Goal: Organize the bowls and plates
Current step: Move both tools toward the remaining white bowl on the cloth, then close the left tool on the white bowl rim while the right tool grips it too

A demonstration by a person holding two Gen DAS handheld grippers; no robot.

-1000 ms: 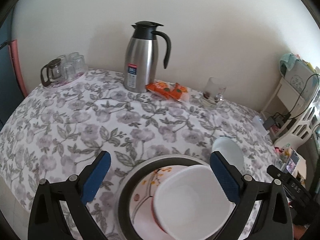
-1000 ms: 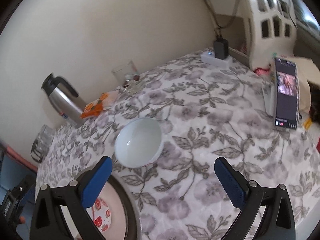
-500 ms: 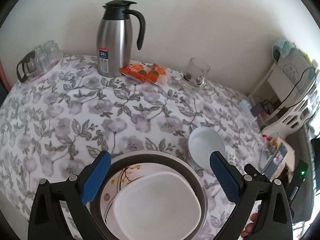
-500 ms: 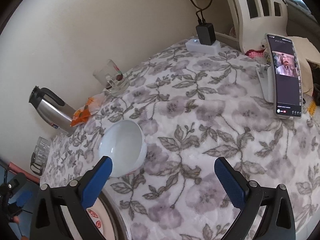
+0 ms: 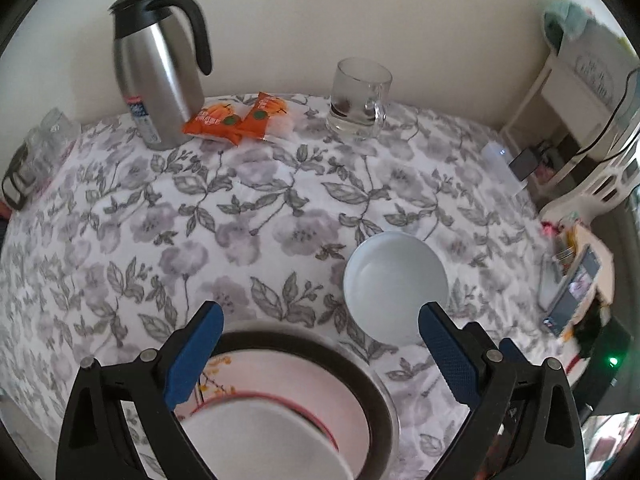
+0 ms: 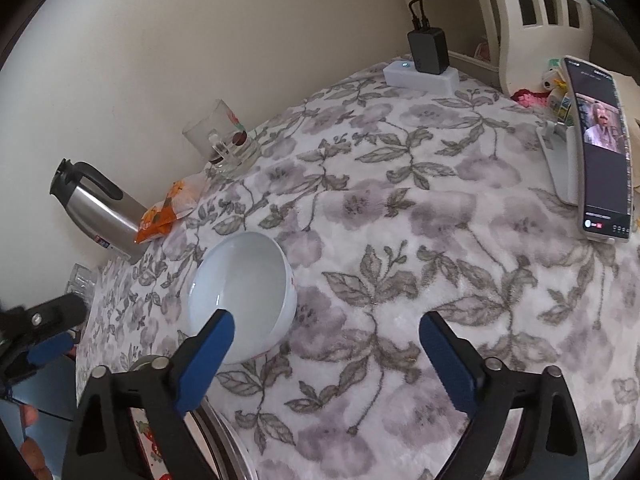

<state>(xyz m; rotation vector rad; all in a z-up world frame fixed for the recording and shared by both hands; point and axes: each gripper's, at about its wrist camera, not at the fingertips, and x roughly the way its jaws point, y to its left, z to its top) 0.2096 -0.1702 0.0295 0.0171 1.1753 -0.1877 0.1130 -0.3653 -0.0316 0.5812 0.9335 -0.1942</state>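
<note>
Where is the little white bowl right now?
The white bowl sits upright on the flowery tablecloth, in front of the right hand-held gripper, beside the plate stack.

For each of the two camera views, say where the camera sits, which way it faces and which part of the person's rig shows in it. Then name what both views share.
Left wrist: on the left gripper, angled down over the floral tablecloth toward the wall; its open blue-padded fingers show.
Right wrist: on the right gripper, angled down across the table; its open fingers show, the left gripper at the left edge.
Shared: plain white bowl, steel jug, glass mug.
</note>
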